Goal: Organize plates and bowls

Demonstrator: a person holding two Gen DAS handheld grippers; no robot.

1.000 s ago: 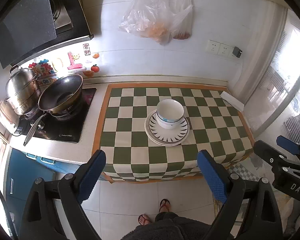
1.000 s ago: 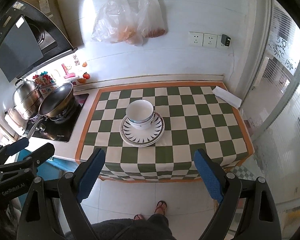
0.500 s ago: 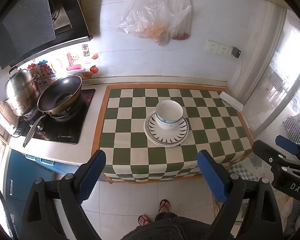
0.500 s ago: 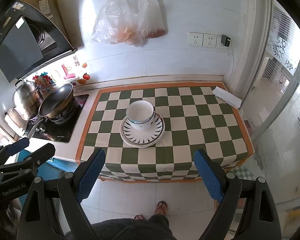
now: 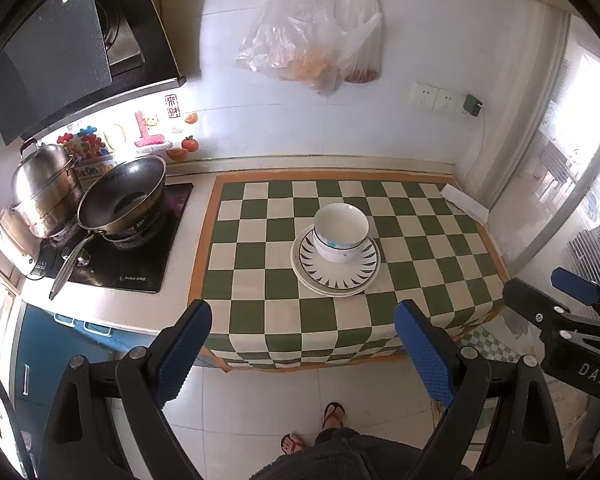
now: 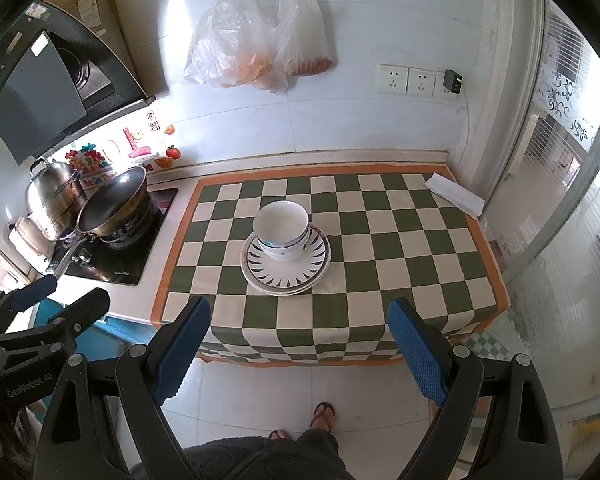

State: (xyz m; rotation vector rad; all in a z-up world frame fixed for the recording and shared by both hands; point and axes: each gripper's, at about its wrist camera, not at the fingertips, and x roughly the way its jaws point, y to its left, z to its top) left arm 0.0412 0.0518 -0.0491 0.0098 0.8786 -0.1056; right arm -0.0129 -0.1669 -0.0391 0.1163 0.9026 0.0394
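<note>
Well beyond both empty grippers' fingers (image 6: 416,356), stacked bowls (image 6: 282,230), plates (image 6: 286,268)

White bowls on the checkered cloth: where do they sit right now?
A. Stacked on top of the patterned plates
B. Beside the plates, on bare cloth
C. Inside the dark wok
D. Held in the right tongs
A: the nested white bowls stand on the stacked patterned plates in the middle of the green-and-white checkered cloth.
</note>
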